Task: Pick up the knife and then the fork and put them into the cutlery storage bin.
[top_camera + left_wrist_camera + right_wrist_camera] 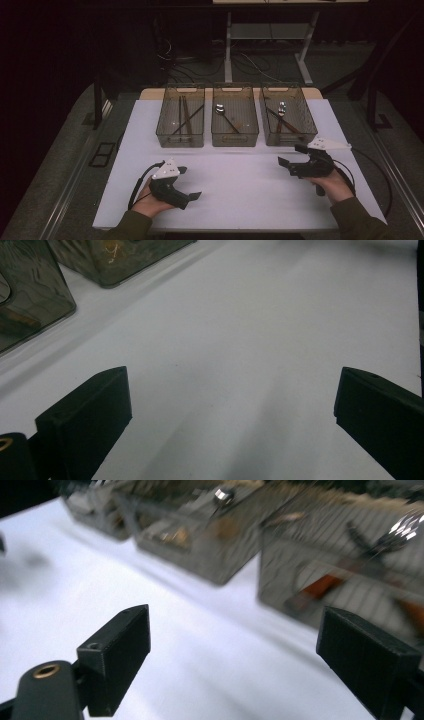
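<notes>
High view: we hold left gripper [187, 182] and right gripper [290, 155], jaws wide, empty; right bin [288, 116] at 12 o'clock; we judge slow, level approach best.

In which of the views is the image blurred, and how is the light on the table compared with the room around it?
High view: sharp, the white table lit, the room around it dark. Right gripper view: motion blur smears the bins, and glare flashes on a metal utensil. Left gripper view: sharp jaws, soft shadows on the table.
</notes>
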A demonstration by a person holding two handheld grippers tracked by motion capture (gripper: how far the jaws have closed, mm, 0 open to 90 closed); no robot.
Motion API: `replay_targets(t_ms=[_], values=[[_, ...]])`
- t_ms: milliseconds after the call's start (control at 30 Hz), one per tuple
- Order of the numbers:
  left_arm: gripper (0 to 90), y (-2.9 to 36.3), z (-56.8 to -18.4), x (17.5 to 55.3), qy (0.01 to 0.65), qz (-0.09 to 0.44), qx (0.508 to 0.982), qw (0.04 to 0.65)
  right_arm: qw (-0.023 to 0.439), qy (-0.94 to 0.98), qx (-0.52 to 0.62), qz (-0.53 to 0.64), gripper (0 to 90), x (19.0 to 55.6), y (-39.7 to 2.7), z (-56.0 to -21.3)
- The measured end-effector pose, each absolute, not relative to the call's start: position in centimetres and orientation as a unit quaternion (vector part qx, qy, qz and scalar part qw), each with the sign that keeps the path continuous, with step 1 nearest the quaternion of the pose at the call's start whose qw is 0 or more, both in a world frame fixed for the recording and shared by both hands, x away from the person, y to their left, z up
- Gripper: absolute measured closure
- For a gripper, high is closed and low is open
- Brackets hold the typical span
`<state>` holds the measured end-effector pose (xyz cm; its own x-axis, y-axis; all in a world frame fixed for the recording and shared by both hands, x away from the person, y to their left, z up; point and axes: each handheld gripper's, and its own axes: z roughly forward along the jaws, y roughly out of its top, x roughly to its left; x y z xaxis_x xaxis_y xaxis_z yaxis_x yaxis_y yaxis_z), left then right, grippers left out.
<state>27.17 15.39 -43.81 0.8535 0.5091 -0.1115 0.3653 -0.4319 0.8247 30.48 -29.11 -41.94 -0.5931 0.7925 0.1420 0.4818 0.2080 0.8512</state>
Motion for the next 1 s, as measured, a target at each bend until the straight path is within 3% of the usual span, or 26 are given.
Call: replay_targets(t_ms=[500, 1000], values=[[1.0, 15.4, -43.8, 27.2, 0.259, 0.078, 0.844, 0.464, 0.129, 0.786, 0.392, 0.461, 13.9, 27.1, -28.5, -44.5], [1.0, 15.3, -43.8, 27.1, 0.258, 0.080, 0.845, 0.461, 0.126, 0.803, 0.377, 0.443, 13.9, 26.0, -28.3, -44.9]])
